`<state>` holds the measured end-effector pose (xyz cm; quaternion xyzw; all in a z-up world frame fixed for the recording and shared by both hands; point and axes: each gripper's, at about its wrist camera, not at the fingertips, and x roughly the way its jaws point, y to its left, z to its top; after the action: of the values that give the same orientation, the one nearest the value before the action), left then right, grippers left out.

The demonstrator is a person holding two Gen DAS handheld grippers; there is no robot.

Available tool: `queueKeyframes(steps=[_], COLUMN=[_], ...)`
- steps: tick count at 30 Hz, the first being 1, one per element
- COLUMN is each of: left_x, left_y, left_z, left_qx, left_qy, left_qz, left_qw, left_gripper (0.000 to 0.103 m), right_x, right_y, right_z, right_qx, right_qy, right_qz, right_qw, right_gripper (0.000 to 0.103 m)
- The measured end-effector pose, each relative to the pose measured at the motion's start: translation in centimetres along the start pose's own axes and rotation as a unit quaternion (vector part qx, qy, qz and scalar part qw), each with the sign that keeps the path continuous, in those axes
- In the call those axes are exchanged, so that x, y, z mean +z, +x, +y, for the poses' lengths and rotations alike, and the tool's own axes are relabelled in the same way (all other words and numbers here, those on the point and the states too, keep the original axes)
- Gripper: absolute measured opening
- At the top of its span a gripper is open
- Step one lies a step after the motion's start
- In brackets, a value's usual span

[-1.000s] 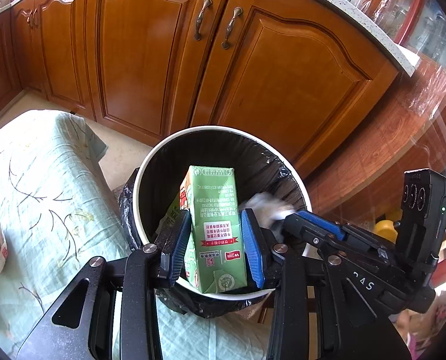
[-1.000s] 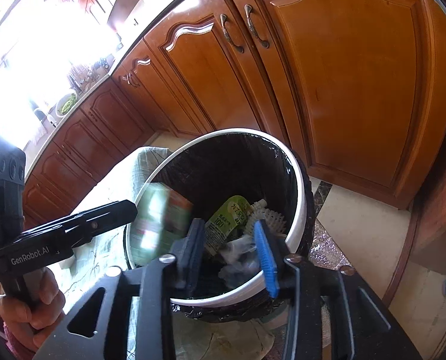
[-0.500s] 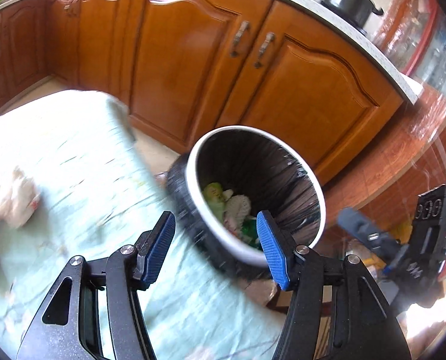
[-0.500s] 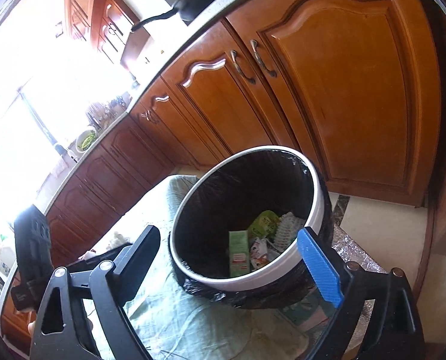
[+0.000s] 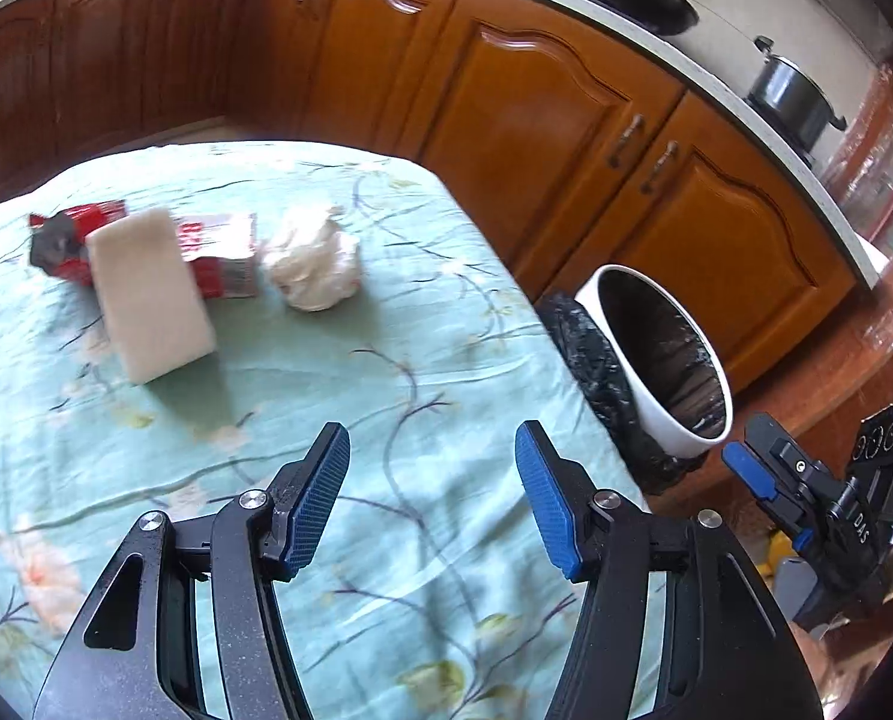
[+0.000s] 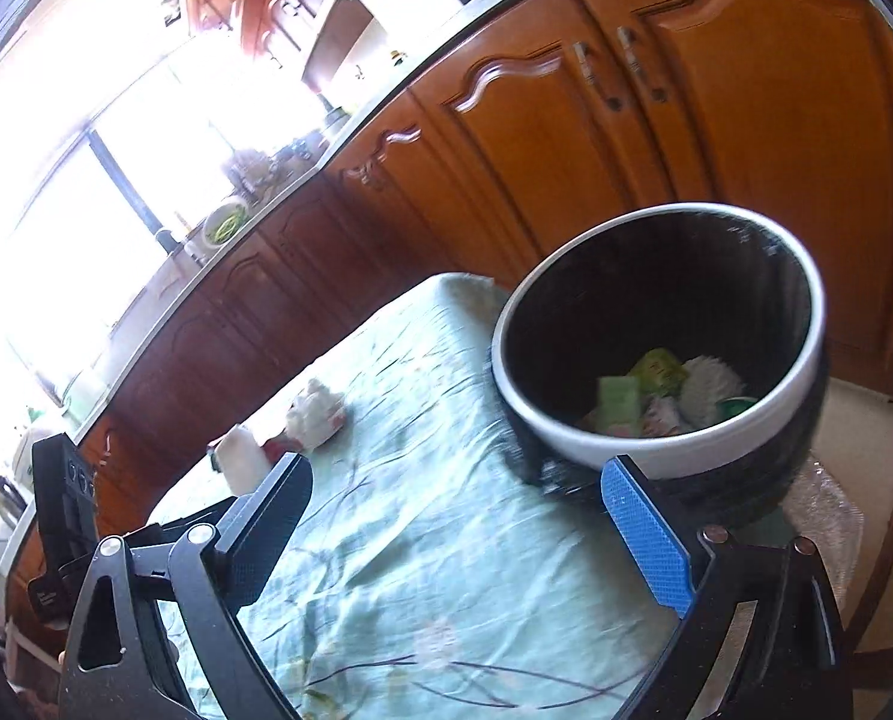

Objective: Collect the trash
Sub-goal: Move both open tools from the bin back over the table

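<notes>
— Where do we stand? Our left gripper (image 5: 431, 504) hangs over the green floral cloth (image 5: 338, 372) on the bench, jaws spread with nothing between them.

— Same on our right gripper (image 6: 464, 522): its jaws have just been opening and now stand wide and empty, beside the white-rimmed bin (image 6: 674, 450). The green carton (image 6: 617, 402) lies inside the bin with other scraps.

— So what's left for us is on the bench: a crumpled white wad (image 5: 314, 261), a pale flat block (image 5: 149, 297) and a red-and-white packet (image 5: 221, 255) partly under it, all well apart from our left gripper.

— We'd judge the wad comes next, being nearest the bin. What could go wrong?

— The wad looks soft, so we might pinch only a loose fold and shed it short of the bin. The cloth is wrinkled too; a low approach could snag it and drag everything.

— And the block overlaps the packet. If we grab the packet first, the block may slide or tip off the bench edge.

— The bin sits close to the bench corner, so a careless swing of our right gripper could knock its rim.
</notes>
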<state>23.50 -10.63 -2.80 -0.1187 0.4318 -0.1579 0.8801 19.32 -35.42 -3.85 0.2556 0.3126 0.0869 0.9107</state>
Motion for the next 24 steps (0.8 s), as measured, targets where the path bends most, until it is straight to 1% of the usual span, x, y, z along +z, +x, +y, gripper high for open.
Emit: queueKeyframes(steps=[4, 7, 12, 18, 24], left_x=[-0.6, -0.8, -0.7, -0.3, 1.0], left_y=[-1.6, -2.5, -3.8, -5.0, -5.4], left_z=[4.0, 6.2, 9.3, 12.4, 15.8], left_qx=[0.018, 0.027, 0.039, 0.058, 0.08], left_qy=[-0.036, -0.057, -0.084, -0.106, -0.125], left_qz=[-0.008, -0.014, -0.028, -0.044, -0.054], left_qw=[0.9991, 0.9979, 0.9953, 0.9917, 0.9874], left_gripper=[0.059, 0.059, 0.059, 0.059, 0.059], right_x=[-0.6, -1.1, -1.5, -1.5, -1.5], right_y=[1.4, 2.3, 4.3, 6.6, 9.1], right_z=[2.8, 4.8, 7.6, 9.4, 11.8], right_qx=[0.025, 0.044, 0.05, 0.056, 0.068], right_qy=[-0.025, -0.044, -0.066, -0.075, -0.096], right_qz=[0.016, 0.03, 0.058, 0.077, 0.097], right_qw=[0.999, 0.998, 0.995, 0.993, 0.988], right_gripper=[0.098, 0.098, 0.098, 0.098, 0.098])
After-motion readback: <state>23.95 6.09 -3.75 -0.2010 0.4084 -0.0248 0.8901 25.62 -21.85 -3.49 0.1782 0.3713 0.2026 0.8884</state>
